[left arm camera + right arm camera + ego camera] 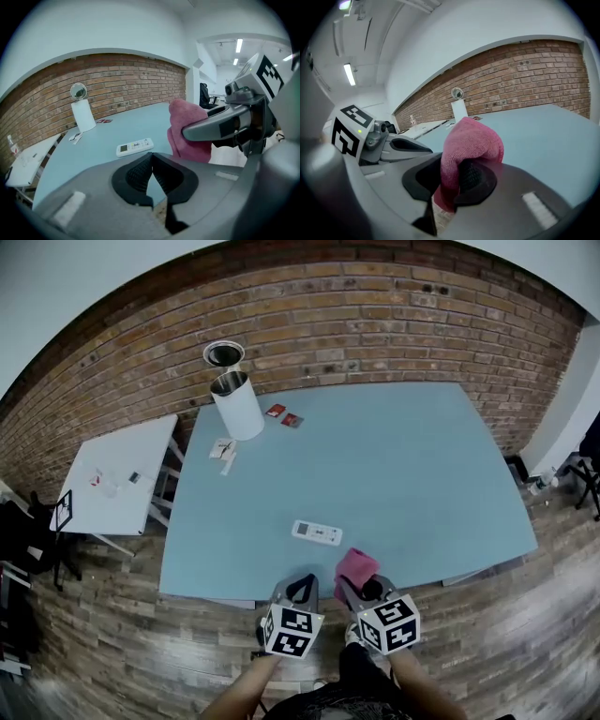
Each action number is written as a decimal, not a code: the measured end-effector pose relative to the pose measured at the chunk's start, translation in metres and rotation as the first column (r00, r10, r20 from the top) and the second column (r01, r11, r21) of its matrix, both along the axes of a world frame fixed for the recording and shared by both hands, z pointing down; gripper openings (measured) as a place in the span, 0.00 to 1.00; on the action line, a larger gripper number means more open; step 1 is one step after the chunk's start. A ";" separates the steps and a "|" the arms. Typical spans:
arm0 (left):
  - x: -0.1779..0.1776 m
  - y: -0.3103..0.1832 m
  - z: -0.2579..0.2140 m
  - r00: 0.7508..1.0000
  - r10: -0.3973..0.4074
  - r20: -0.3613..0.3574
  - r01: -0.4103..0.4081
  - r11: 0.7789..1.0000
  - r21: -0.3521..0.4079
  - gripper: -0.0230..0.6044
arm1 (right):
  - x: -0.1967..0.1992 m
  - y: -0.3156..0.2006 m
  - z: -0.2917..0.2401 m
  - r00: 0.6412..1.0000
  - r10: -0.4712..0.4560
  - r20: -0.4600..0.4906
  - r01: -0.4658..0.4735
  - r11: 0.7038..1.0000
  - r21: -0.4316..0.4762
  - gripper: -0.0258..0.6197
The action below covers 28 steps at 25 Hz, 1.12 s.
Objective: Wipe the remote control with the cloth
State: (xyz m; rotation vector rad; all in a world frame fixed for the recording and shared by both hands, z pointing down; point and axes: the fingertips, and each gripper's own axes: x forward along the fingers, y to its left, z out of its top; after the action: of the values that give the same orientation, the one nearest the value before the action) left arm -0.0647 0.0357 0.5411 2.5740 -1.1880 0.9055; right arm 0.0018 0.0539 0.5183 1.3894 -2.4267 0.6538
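Observation:
A white remote control (317, 532) lies flat on the light blue table (403, 465), near its front edge; it also shows in the left gripper view as the remote control (135, 146). My right gripper (357, 583) is shut on a pink cloth (356, 567), bunched between its jaws, cloth (466, 150), at the table's front edge just right of the remote. My left gripper (300, 589) sits beside it, shut and empty, left gripper (151, 178), in front of the remote. The cloth (187, 131) hangs at the right of the left gripper view.
A white cylinder bin (236, 404) stands at the table's far left, with small red cards (283, 415) and white papers (223, 452) near it. A small white side table (117, 474) stands to the left. A brick wall (375, 315) runs behind.

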 end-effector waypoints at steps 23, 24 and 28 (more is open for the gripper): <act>0.020 -0.101 0.068 0.624 0.644 0.442 -0.574 0.762 -0.299 0.44 | 0.044 -0.095 0.009 0.992 -0.080 0.101 0.084 0.996 -0.037 0.13; 0.021 -0.103 0.070 0.603 0.661 0.446 -0.584 0.747 -0.317 0.49 | 0.045 -0.098 0.009 0.992 -0.079 0.100 0.083 0.996 -0.036 0.13; 0.025 -0.102 0.079 0.515 0.740 0.433 -0.632 0.669 -0.391 0.53 | 0.046 -0.106 0.009 0.993 -0.065 0.094 0.069 0.997 -0.038 0.13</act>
State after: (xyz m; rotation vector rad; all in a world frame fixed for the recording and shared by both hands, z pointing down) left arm -0.0398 -0.0662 0.6199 2.6846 0.0034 1.9418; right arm 0.0483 -0.0517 0.5271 1.2833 -2.5041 0.7635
